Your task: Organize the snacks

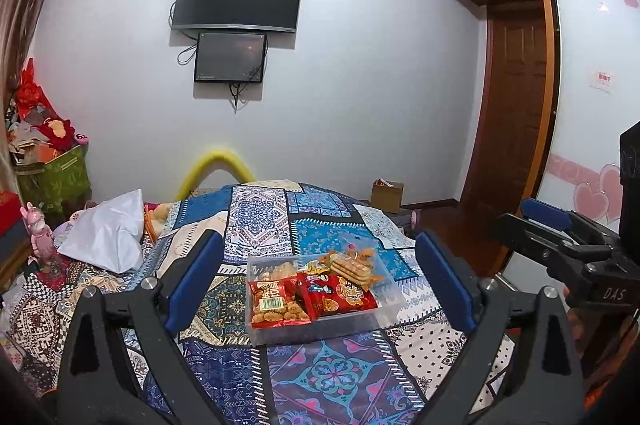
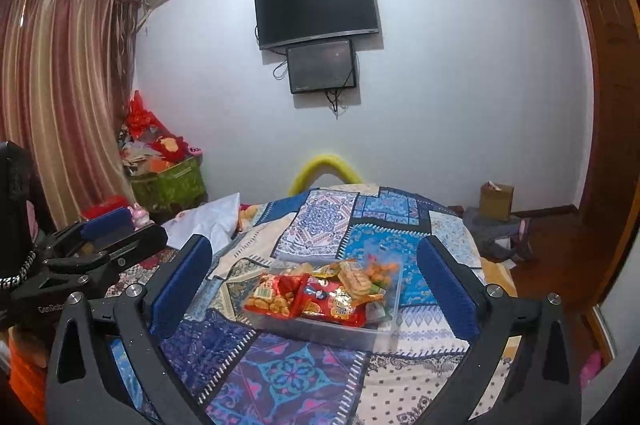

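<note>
Since the clear plastic box (image 1: 320, 321) sits low in the centre of both views on the soft patchwork bedspread (image 1: 256, 221), its thin walls will likely flex and feel slick, so a hold on the two short sides near the rim looks safest. The red snack packets (image 1: 280, 301) and the biscuit pack (image 1: 354, 267) heaped inside are light, crinkly and crushable; take those by a sealed edge. The left claw (image 1: 320, 273) and the right claw (image 2: 316, 271) both stand released and empty, short of the box.
</note>
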A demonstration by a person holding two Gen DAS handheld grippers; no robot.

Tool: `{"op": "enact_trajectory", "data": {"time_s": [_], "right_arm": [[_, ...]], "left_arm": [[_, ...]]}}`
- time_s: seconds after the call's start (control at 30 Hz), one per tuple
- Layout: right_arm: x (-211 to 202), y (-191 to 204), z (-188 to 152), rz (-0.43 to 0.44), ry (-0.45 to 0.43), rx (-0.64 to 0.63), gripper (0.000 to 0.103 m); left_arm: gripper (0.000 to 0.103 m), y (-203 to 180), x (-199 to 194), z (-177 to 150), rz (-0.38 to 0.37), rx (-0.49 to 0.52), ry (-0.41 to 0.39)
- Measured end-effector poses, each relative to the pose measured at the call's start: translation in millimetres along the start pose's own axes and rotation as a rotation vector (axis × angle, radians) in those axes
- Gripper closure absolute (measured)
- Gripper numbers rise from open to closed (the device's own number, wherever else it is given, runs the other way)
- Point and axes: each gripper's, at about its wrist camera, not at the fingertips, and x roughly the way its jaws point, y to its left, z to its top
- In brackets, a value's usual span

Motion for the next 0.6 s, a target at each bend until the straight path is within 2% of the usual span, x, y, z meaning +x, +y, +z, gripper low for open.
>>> {"op": "enact_trajectory", "data": {"time_s": [0.6], "right_arm": [[-3.6,-0.4,-4.1,0.003,0.004,0.011,0.001]], "left_arm": [[0.006,-1.7,-0.6,-2.4,-0.004,0.004,0.01]]}}
